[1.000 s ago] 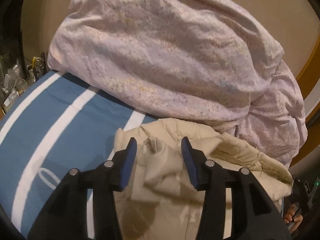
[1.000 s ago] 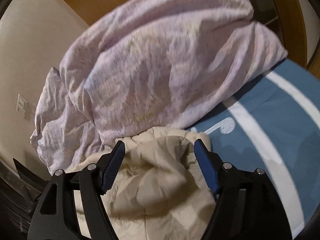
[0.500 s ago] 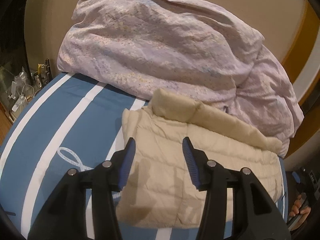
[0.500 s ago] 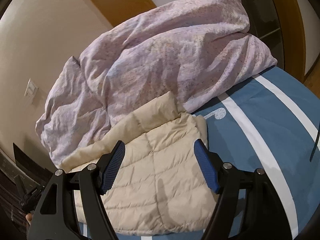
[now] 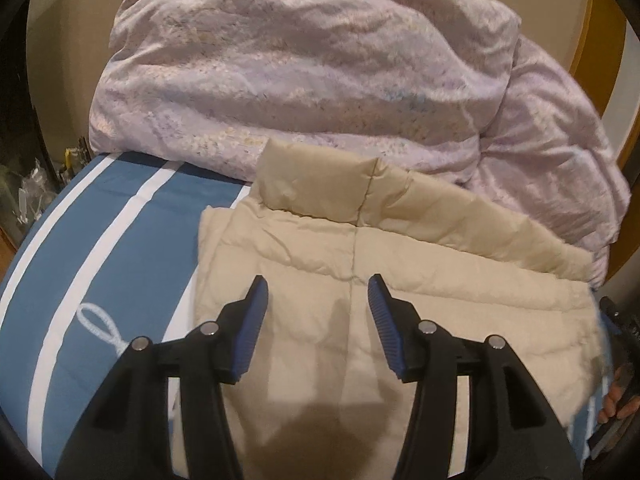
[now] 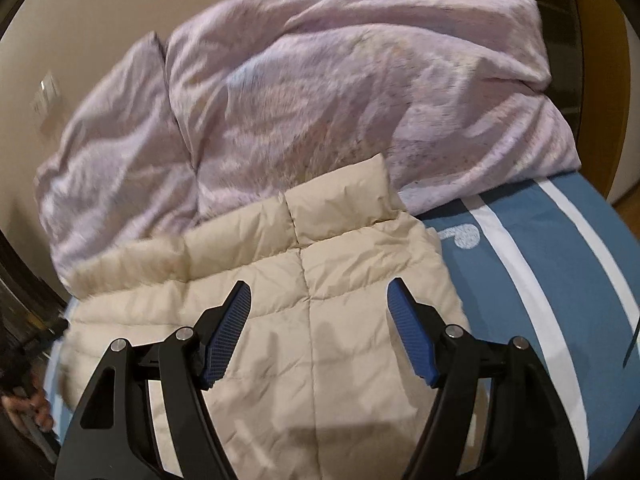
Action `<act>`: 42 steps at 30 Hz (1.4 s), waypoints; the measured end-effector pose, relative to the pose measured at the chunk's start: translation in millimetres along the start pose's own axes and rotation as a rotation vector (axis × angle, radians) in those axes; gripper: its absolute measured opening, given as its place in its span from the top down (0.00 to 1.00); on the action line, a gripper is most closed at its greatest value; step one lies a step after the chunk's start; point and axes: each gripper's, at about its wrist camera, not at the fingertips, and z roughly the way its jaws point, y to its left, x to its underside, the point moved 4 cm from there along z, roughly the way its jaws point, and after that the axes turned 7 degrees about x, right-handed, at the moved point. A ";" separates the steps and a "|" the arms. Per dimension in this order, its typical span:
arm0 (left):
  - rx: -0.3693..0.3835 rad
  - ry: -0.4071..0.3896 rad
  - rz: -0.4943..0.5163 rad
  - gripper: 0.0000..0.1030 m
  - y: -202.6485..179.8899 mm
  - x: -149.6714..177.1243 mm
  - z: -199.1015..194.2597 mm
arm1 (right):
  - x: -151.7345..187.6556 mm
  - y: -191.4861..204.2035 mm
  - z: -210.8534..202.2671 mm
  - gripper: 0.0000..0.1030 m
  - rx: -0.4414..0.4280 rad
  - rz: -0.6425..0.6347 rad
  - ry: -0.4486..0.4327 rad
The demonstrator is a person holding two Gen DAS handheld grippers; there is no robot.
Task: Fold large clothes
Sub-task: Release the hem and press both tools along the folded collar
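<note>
A beige quilted jacket (image 5: 440, 300) lies flat on the blue bed cover, its back side up. Its collar (image 5: 320, 184) rests against the duvet behind. My left gripper (image 5: 317, 280) hovers open over the jacket's left half, and nothing sits between its blue pads (image 5: 256, 320). In the right wrist view the same jacket (image 6: 260, 248) fills the middle, collar (image 6: 340, 200) at the far end. My right gripper (image 6: 320, 284) stands wide open above it, holding nothing.
A crumpled lilac duvet (image 5: 300, 80) (image 6: 340, 80) is heaped across the back of the bed. The blue cover with white stripes (image 5: 100, 260) (image 6: 540, 280) shows beside the jacket. A person's hand (image 5: 618, 400) (image 6: 28, 404) appears at the frame edge. Small clutter (image 5: 28, 192) sits left of the bed.
A second ago bunched jacket cloth stood between both grippers' fingers. Both have drawn back from it, and the jacket now lies spread flat with its collar toward the duvet.
</note>
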 end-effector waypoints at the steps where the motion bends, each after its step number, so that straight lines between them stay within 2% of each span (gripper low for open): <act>1: -0.020 -0.006 0.013 0.49 -0.1 -0.4 7.5 | -0.3 1.6 6.2 0.30 0.022 -0.018 -0.003; 5: -0.093 -0.032 0.056 0.49 3.3 -3.8 28.0 | -1.1 -2.0 28.9 0.30 0.101 -0.053 -0.006; 11: -0.124 -0.032 0.061 0.49 12.0 -4.3 49.3 | 2.9 -11.4 51.2 0.31 0.151 -0.049 0.001; 15: -0.141 -0.028 0.055 0.45 16.1 -2.5 59.5 | 5.2 -9.2 61.0 0.30 0.174 -0.062 -0.001; 19: -0.151 -0.020 0.056 0.42 18.2 -1.5 68.1 | 9.4 -7.8 67.4 0.30 0.194 -0.068 0.001; 25: -0.166 -0.011 0.055 0.38 19.5 1.0 77.3 | 12.0 -8.4 78.3 0.29 0.210 -0.076 0.054; 42: -0.147 0.037 0.032 0.34 27.3 -1.1 89.0 | 12.4 -11.9 100.0 0.23 0.224 -0.082 0.131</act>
